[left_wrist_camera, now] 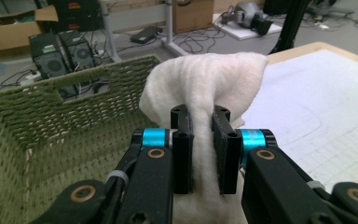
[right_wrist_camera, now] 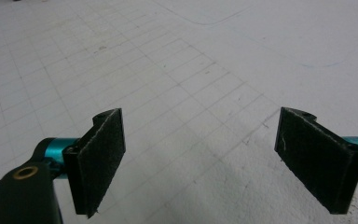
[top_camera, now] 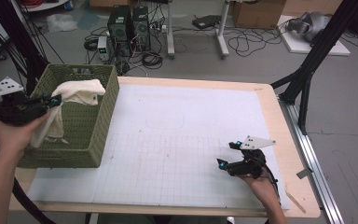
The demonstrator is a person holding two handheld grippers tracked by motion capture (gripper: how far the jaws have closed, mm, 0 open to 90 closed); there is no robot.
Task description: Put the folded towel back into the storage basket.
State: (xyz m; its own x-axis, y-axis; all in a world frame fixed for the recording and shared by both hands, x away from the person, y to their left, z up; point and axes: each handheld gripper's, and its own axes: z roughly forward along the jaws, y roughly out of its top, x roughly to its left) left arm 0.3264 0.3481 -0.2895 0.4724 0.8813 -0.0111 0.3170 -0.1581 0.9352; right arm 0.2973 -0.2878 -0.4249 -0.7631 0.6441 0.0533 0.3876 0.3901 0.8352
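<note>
Clamping a white towel between its jaws, the left gripper holds it over the near rim of a green woven basket at nine o'clock; the right gripper, jaws wide and empty, rests at five o'clock on the gridded mat.
</note>
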